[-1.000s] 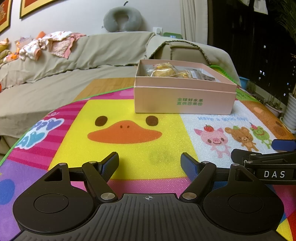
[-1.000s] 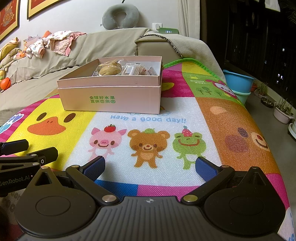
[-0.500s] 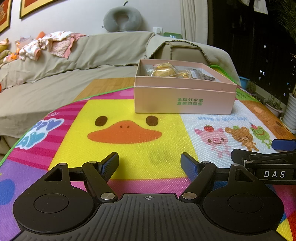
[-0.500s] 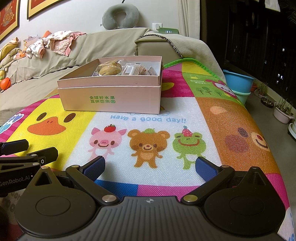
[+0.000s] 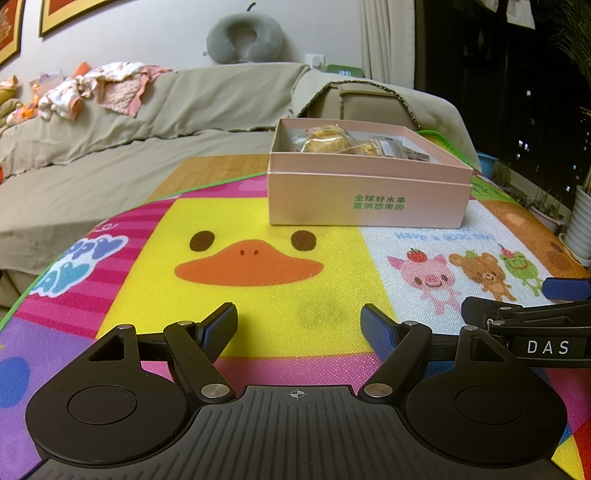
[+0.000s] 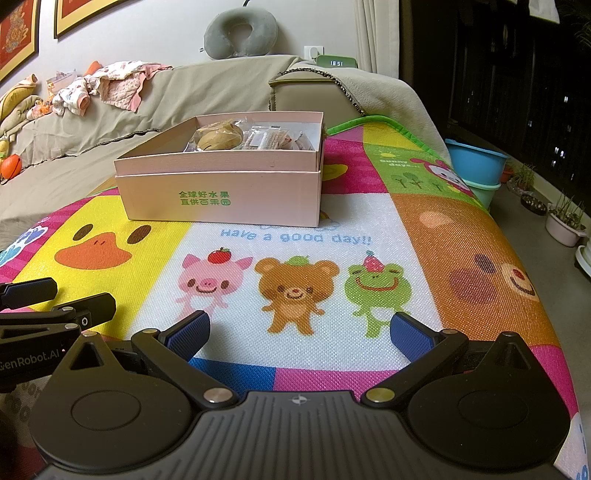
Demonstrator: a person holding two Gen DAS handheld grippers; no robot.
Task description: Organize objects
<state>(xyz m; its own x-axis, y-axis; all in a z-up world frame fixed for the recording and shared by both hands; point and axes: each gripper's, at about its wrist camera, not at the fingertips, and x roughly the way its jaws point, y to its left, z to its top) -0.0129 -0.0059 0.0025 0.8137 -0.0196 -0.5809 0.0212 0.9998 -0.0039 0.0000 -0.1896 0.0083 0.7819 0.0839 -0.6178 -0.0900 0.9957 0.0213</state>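
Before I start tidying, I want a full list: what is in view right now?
box: one, pink, open, on the mat's far side
wrapped snacks: several, tan and clear, inside the box
play mat: one, multicoloured cartoon animals, under everything
sofa: one, beige cover, behind the mat
clothes: a pile, pink and white, on the sofa
neck pillow: one, grey, atop the sofa back
basins: two stacked, blue, right of the mat
left gripper: open, empty, above the mat
right gripper: open, empty, above the mat

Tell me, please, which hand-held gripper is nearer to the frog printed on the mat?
Right. The right hand-held gripper has the frog just beyond its open fingertips; the left hand-held gripper faces the duck, with the frog far off to its right.
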